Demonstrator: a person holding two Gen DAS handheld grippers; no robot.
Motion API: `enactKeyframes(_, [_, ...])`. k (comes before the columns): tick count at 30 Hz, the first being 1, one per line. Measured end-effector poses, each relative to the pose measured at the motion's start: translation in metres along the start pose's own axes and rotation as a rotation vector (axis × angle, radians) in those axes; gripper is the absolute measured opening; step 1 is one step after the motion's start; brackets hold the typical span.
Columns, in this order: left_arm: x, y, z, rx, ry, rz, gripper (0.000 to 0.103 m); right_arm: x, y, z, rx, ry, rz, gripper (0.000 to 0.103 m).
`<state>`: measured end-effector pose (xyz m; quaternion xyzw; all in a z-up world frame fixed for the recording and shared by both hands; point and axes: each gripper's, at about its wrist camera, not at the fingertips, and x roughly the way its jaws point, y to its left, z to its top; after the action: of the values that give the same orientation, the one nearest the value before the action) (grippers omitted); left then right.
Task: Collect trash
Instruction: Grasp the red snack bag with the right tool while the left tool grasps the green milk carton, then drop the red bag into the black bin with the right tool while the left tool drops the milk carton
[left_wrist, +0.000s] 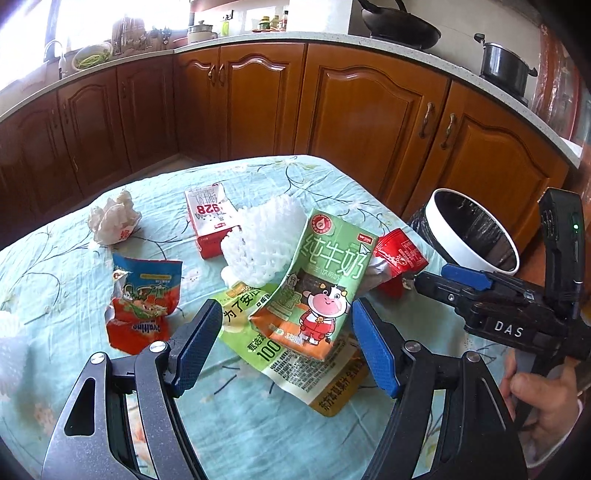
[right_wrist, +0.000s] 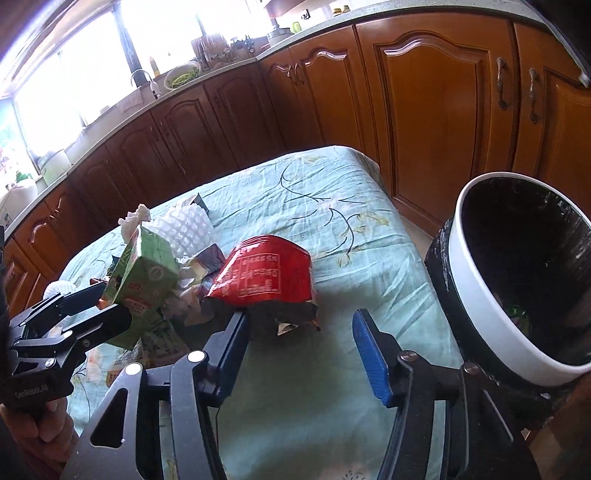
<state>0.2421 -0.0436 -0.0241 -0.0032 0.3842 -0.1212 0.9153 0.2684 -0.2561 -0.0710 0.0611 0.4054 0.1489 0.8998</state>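
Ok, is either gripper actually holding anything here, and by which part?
Nothing is gripped. The left gripper straddles the green milk carton with a gap showing; the right gripper meets the red packet at its torn edge with one finger only.

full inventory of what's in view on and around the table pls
milk carton: 1, green, table centre, tilted
red pouch: 1, red, torn, right of carton
foam net: 1, white, behind carton
red carton: 1, red-white, far side
tissue: 1, white, far left
snack bag: 1, blue-red, left
flat wrapper: 1, green-yellow, under carton
bin: 1, white rim, black liner, right of table
tablecloth: 1, pale green
left gripper: open, around carton
right gripper: open, at pouch
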Motion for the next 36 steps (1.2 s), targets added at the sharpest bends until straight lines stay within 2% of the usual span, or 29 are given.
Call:
enactKeyframes(1, [0.004,0.000,0.001,0.005,0.006,-0.002,0.074,0.004,0.000,0.002,-0.004,0.002,0.002,0.049])
enactKeyframes(4, [0.011,-0.004,0.004,0.026,0.012,-0.007,0.074,0.009,0.002,0.006,-0.006,-0.001,0.009,0.015])
enactKeyframes(5, [0.013,-0.006,0.005,0.033,0.015,-0.011,0.074,0.009,0.002,0.006,-0.005,-0.005,0.013,0.009])
enactKeyframes(6, [0.014,-0.007,0.005,0.038,0.015,-0.013,0.071,0.007,0.003,0.006,-0.004,-0.012,0.020,0.008])
enactKeyframes(7, [0.014,-0.008,0.004,0.043,0.014,-0.013,0.060,0.004,0.003,0.006,0.000,-0.021,0.024,0.006])
enactKeyframes(8, [0.015,-0.010,0.004,0.050,0.019,-0.012,0.059,0.001,0.002,0.005,0.004,-0.031,0.028,0.004])
enactKeyframes(14, [0.002,-0.010,-0.001,0.037,0.003,-0.030,0.057,-0.021,-0.002,-0.005,0.034,-0.057,0.048,0.002])
enactKeyframes(23, [-0.024,-0.021,-0.007,-0.015,-0.022,-0.096,0.056,-0.060,-0.018,-0.021,0.088,-0.107,0.050,0.002])
enactKeyframes(36, [-0.019,-0.079,-0.007,0.066,-0.008,-0.177,0.054,-0.108,-0.066,-0.031,0.174,-0.175,-0.024,0.002])
